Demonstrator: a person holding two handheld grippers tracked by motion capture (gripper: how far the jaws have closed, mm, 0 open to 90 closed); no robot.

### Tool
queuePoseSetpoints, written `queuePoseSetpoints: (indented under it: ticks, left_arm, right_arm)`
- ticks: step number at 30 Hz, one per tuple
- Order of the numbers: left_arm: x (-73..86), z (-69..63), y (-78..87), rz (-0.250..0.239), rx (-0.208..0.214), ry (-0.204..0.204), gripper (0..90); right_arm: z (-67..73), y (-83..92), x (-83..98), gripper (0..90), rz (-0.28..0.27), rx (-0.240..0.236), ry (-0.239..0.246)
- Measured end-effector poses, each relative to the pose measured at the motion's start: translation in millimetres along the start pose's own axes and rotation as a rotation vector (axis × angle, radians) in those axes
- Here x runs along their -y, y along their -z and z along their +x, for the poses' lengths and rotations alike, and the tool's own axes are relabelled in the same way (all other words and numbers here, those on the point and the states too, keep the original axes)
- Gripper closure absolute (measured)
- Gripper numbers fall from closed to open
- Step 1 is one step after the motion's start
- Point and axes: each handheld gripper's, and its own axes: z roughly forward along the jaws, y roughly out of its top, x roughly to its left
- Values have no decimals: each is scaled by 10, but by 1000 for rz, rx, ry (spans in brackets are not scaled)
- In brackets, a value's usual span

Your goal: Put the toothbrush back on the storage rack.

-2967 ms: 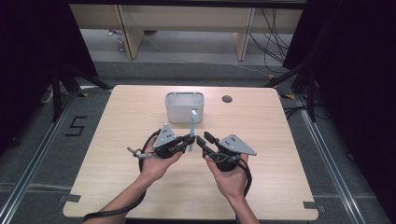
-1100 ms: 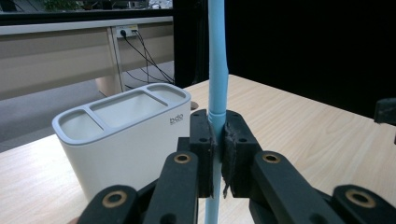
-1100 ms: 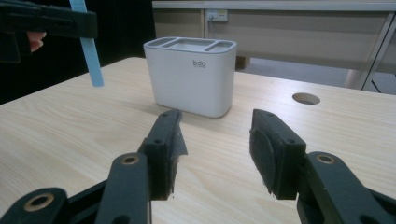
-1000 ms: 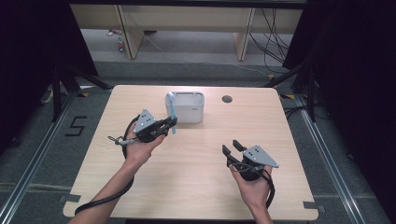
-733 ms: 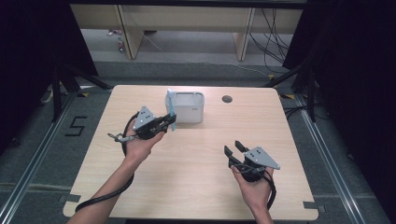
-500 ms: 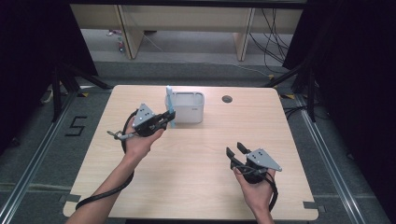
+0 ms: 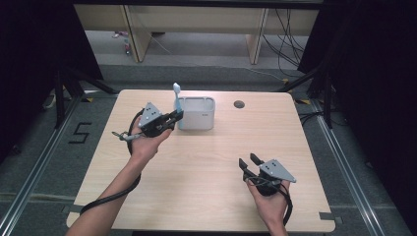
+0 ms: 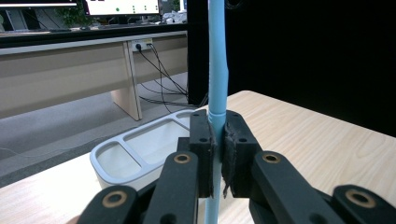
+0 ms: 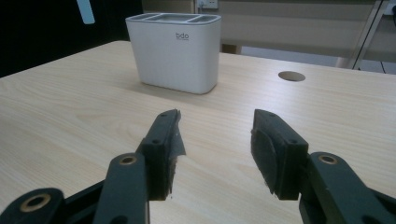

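Toothbrush (image 8: pixel 217 70), light blue, stands upright, clamped in the left hand-held gripper (image 7: pixel 173 118) beside the white holder (image 7: pixel 196 113), not yet in a compartment. Right hand-held gripper (image 9: pixel 215 149) rests open and empty near the surface (image 7: pixel 206 162) edge.

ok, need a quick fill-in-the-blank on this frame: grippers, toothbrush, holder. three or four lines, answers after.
1. The left gripper is shut on the light blue ____, held upright.
2. The white holder stands on the wooden table, and its top is split into several ____.
3. The right gripper has its jaws ____, with nothing between them.
4. In the high view, the toothbrush is beside the holder's ____ side.

Missing words: toothbrush; compartments; open; left
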Motion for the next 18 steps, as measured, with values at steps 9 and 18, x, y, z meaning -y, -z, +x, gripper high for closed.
queuePoseSetpoints:
  ticks: [9, 18]
  left_arm:
    - [-48, 73, -49, -14, -9, 0, 831]
    - [-90, 208, -142, -23, -27, 12, 831]
  right_arm:
    - [-25, 13, 22, 521, 6, 12, 11]
    - [-31, 20, 39, 522, 10, 20, 4]
